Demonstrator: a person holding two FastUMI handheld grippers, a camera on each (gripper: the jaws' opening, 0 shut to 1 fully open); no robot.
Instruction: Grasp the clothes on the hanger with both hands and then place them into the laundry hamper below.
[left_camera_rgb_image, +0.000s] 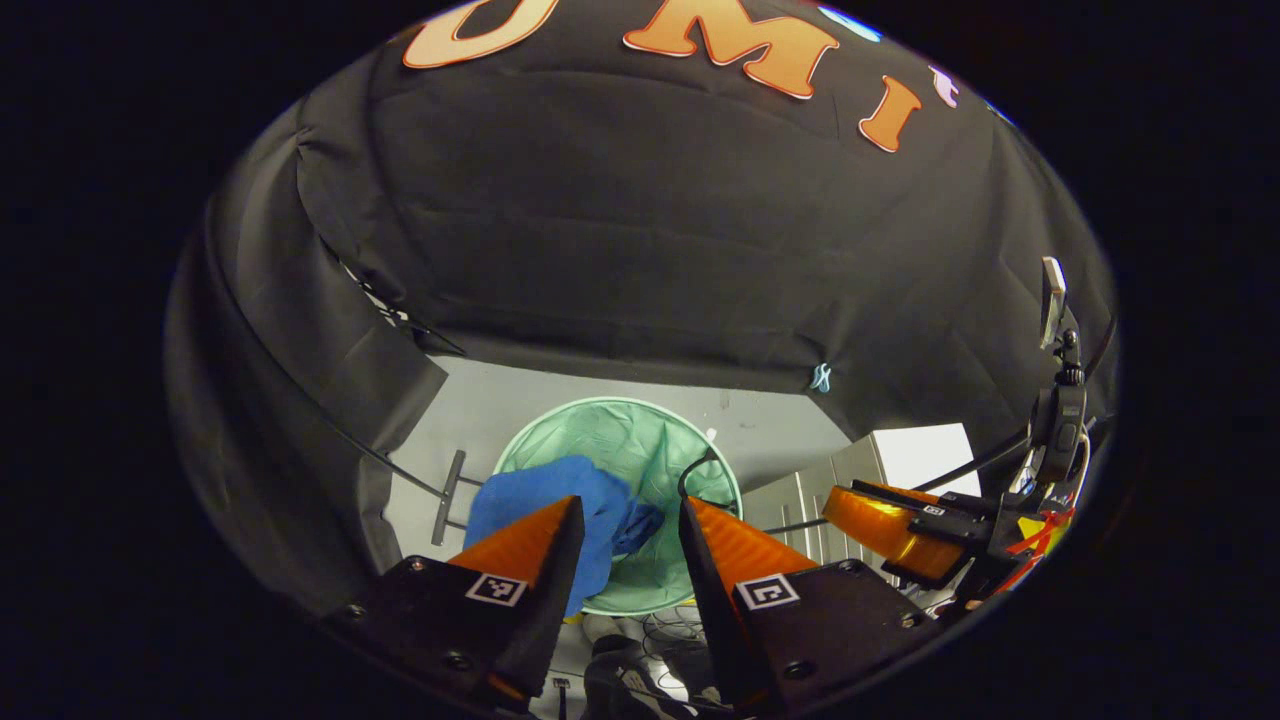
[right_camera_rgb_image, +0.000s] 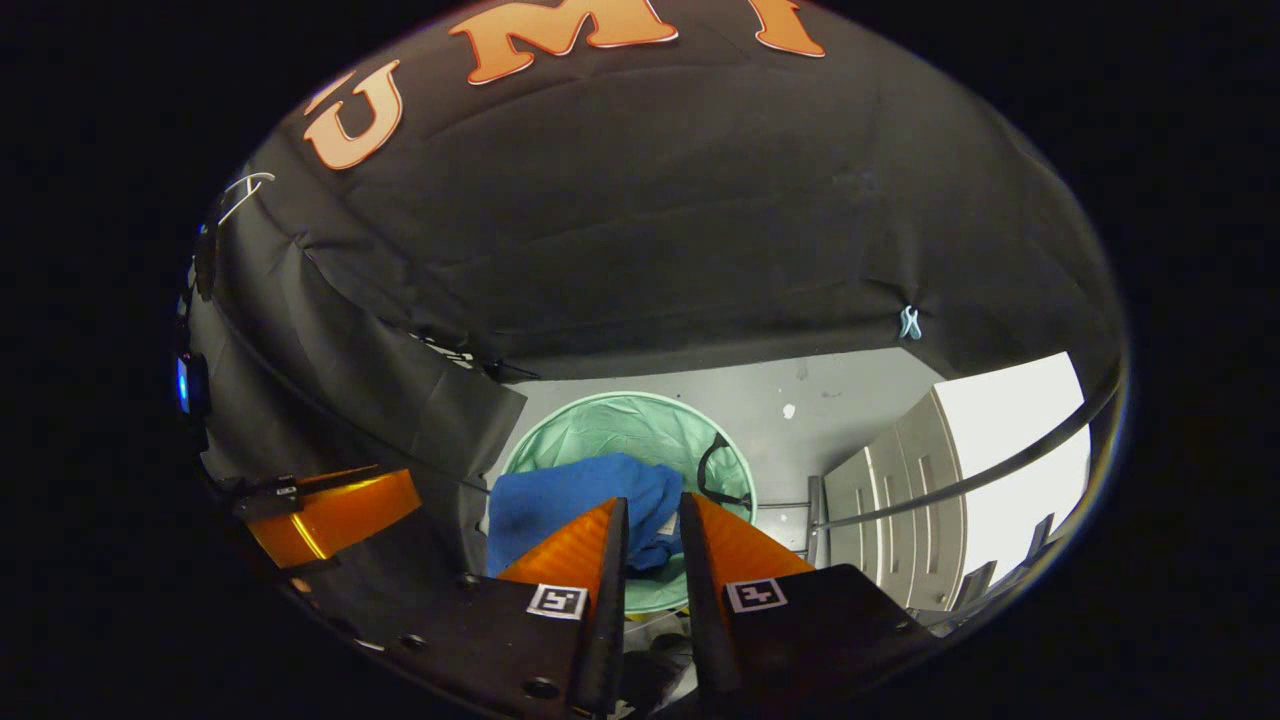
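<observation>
Hovering above the green mesh hamper (left_camera_rgb_image: 640, 440): left gripper (left_camera_rgb_image: 632, 515), jaws apart, empty. Right gripper (right_camera_rgb_image: 652, 512) jaws nearly closed, empty. Blue garment (left_camera_rgb_image: 560, 510) draped over hamper's rim.

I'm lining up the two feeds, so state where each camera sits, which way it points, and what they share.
Left gripper view: rides the left gripper, looking down at the green hamper and blue cloth; right gripper at right.
Right gripper view: rides the right gripper, looking down too; left gripper at left.
Shared: hamper, cloth draped over its rim, grey floor.
</observation>
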